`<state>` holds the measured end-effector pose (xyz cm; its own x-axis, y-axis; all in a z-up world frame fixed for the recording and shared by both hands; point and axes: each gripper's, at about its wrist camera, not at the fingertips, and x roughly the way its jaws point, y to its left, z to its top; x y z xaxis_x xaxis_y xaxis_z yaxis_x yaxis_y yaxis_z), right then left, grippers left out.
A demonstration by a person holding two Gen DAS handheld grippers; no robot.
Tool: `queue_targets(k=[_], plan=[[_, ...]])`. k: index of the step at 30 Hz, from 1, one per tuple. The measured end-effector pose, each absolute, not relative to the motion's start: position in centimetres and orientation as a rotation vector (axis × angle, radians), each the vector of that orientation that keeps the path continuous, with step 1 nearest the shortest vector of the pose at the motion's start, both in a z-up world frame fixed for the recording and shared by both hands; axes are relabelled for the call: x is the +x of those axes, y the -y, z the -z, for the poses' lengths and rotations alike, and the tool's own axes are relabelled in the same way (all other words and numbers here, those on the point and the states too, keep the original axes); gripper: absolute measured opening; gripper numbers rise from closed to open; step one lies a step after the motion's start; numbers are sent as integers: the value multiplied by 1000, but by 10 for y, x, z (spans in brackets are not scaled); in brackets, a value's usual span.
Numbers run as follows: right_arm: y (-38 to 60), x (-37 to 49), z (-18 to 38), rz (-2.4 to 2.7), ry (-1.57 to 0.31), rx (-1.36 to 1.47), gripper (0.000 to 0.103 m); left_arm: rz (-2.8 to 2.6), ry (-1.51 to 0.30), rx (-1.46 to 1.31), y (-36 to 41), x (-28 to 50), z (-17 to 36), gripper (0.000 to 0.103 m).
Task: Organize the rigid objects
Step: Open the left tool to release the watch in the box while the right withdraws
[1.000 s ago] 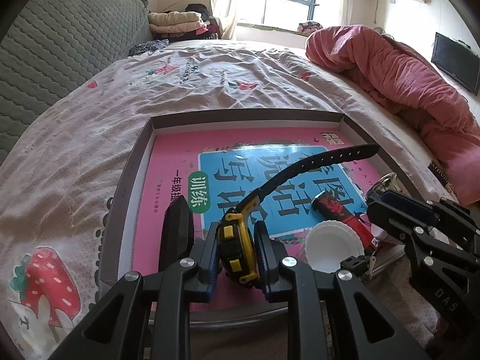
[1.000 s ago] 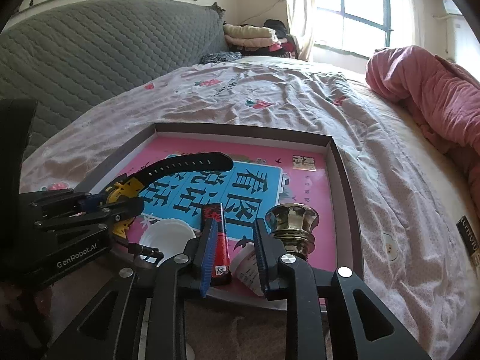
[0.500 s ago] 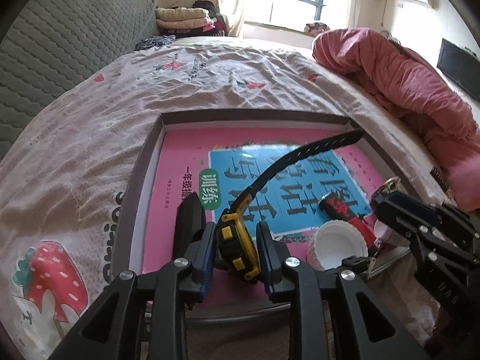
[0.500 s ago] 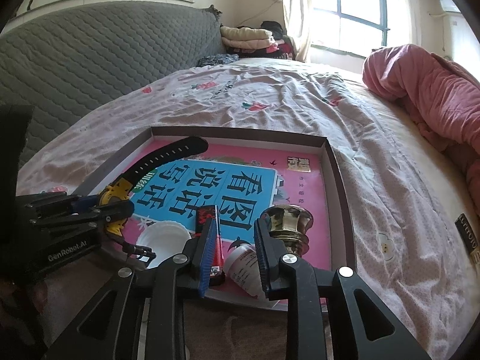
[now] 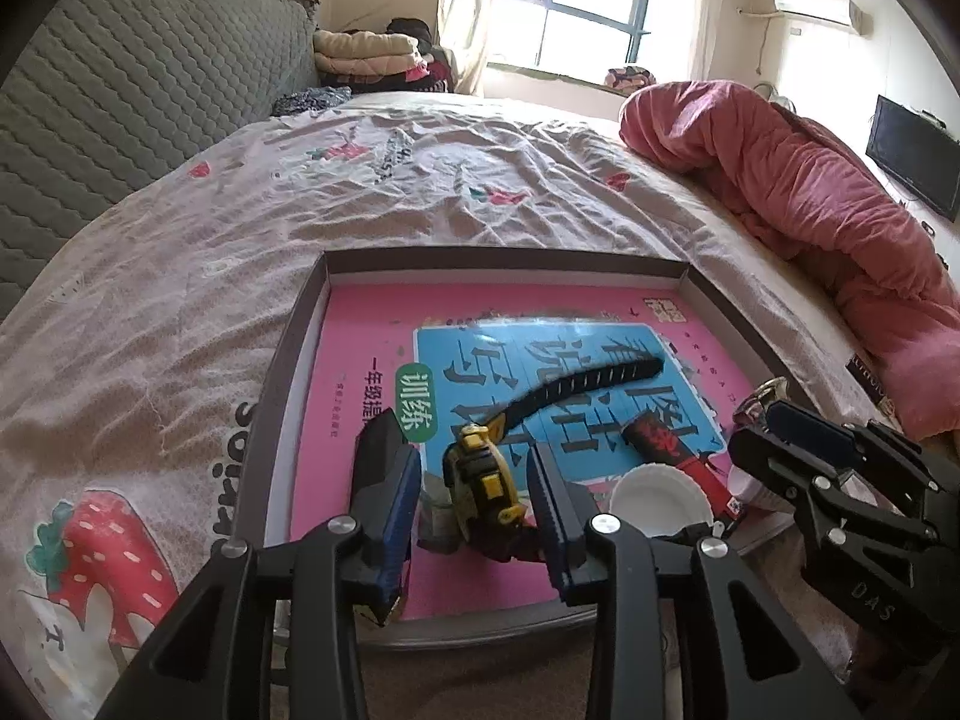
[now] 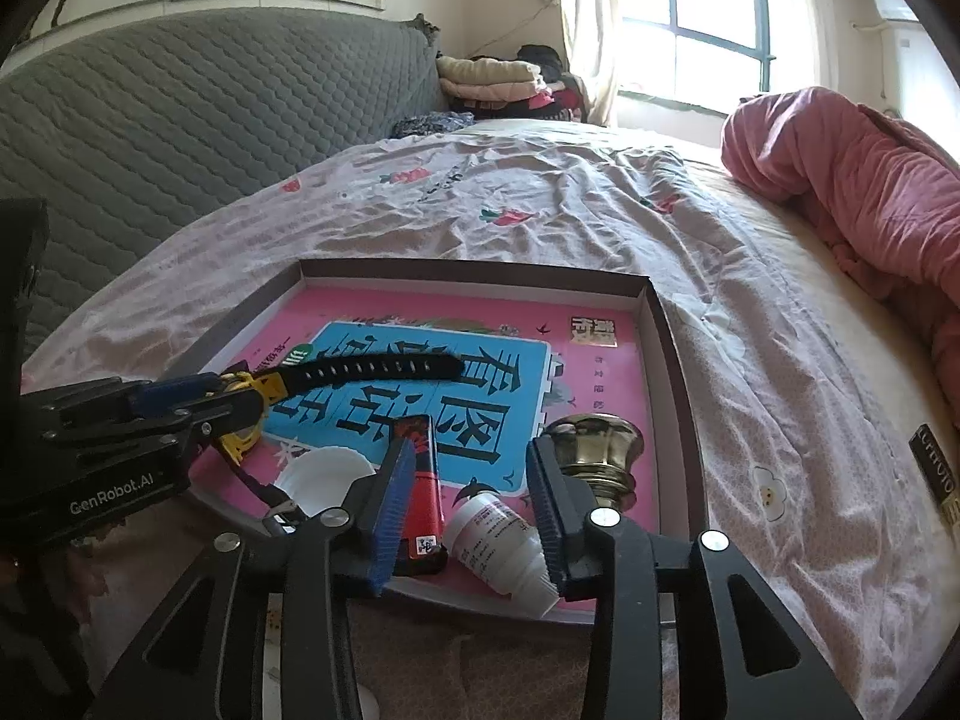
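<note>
While the tray rests on the bed, the watch lies between the left gripper jaws, just opened and clear of it. Only the right view shows the white bottle between the right gripper jaws, likewise just opened, untouched.

Both wrist cameras looked forward and downward along their fingers, close over the near edge of the tray on the bed; both views shared it, each catching the other hand-held gripper.
</note>
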<state>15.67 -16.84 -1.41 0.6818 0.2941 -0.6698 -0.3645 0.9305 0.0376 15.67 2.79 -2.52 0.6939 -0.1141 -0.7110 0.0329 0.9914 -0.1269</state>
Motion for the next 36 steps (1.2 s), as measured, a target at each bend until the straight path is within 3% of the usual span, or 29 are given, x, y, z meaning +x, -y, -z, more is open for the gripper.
queue_targets(k=[10,12,14,23,36], plan=[[173,157,10,-375,-719,-74,54,84,-758,-108,-28,153,14,37],[174,156,8,-370,-709,-71,59,87,-748,-100,-27,150,9,40],[175,155,6,-365,-700,-71,61,88,-736,-96,-27,147,5,50],[180,140,-10,-376,-635,-67,73,91,-720,-106,-28,132,-8,51],[168,104,-20,-453,-636,-138,74,111,-719,-50,-20,97,-21,51]])
